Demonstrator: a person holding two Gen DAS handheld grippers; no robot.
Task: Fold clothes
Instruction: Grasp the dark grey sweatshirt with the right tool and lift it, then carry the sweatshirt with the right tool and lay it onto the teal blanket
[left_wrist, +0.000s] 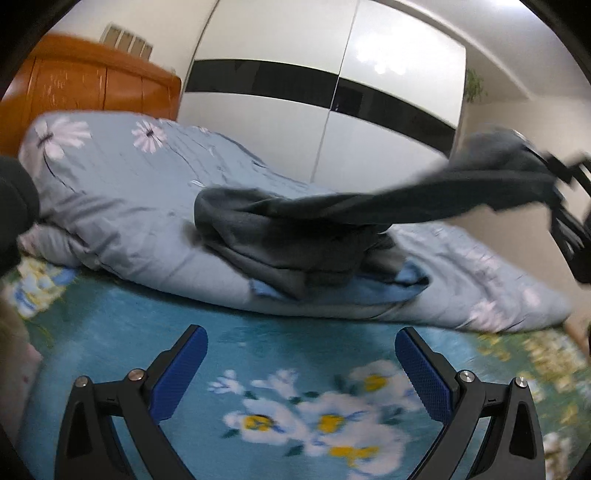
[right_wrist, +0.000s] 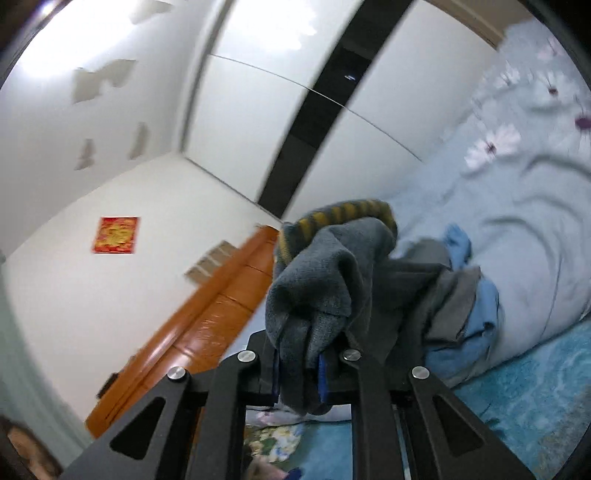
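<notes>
So far nothing is folded: the right tongs (right_wrist: 301, 373) pinch a grey garment (right_wrist: 325, 280) lifted off the heap (left_wrist: 295, 251) on the bed (left_wrist: 122, 350), while the left tongs (left_wrist: 299, 369) hang spread and empty.

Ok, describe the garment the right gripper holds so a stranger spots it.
Find the pale floral duvet on the bed. A clothes pile lies against it. The dark grey garment stretches up from there to the right gripper; only it has yellow-striped trim.

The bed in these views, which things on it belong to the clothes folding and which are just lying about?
Folding:
- dark grey knit garment, clamped in the right tongs
- grey and blue clothes pile
- open left tongs

Lying about:
- pale blue flowered quilt
- teal floral bedsheet
</notes>
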